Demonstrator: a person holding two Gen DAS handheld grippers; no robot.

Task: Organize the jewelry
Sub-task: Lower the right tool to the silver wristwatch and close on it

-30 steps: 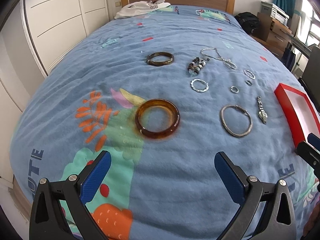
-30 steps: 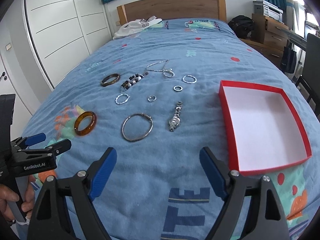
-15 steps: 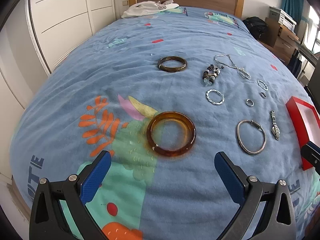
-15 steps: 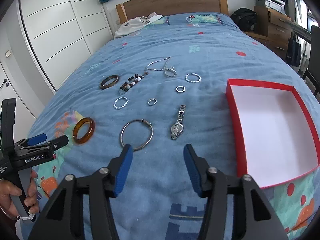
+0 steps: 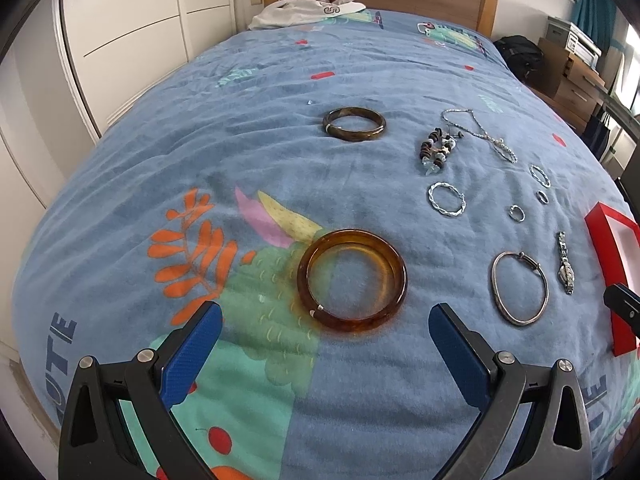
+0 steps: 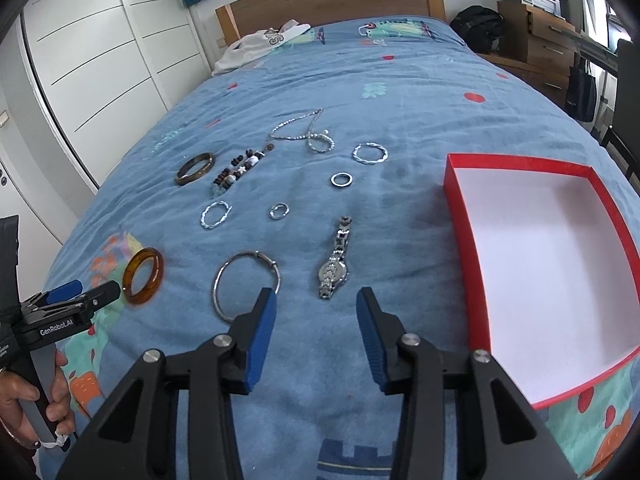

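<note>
Jewelry on blue patterned bedspread point(image 6: 400, 92): two brown resin bangles point(image 5: 352, 280), one thin silver bangle point(image 6: 245, 284), one silver wristwatch point(image 6: 335, 264), two twisted silver rings point(image 6: 370, 153), one red-rimmed box point(image 6: 520, 164), left gripper point(image 5: 324, 330) fingers released, right gripper point(image 6: 316, 312) fingers closing on nothing.

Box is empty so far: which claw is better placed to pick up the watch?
Right. The right claw points at the watch, beside the red box. The left claw faces the amber bangle.

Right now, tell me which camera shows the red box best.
The right wrist view. There the red box shows nearly whole, on the bedspread to the right of the watch, its white inside bare. The left wrist view catches only a cropped corner of it at the right edge, partly behind the other gripper's tip.
</note>
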